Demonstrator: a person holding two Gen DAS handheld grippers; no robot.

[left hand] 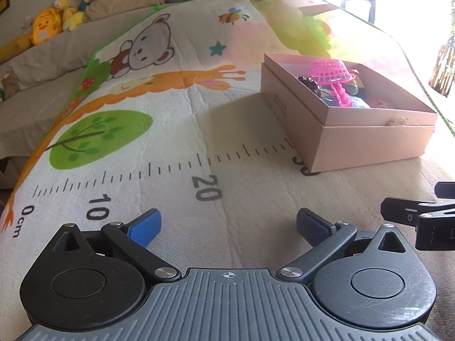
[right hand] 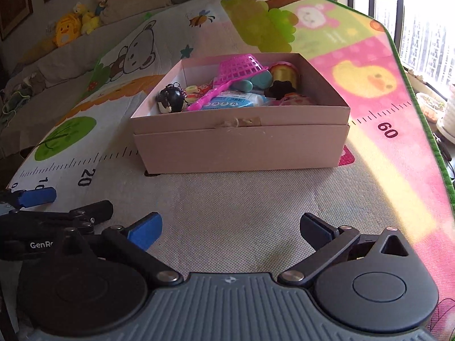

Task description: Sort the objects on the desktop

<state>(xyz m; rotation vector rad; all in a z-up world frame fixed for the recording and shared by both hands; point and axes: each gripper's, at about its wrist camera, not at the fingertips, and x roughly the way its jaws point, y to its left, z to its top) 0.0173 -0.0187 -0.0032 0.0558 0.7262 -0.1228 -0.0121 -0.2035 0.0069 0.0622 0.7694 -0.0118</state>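
Little seems left for us to break, but the pink basket [right hand: 241,66] sits tilted on top of the heap in the box [right hand: 241,147], poking above the rim; we judge a careless nudge of the box could tip it out onto the mat [right hand: 227,204]. Our left gripper [left hand: 229,226] and right gripper [right hand: 231,228] both have fingers spread wide, holding nothing. The box stands well ahead of the right gripper, roughly centred, and ahead and to the right of the left. We see no loose objects on the mat.
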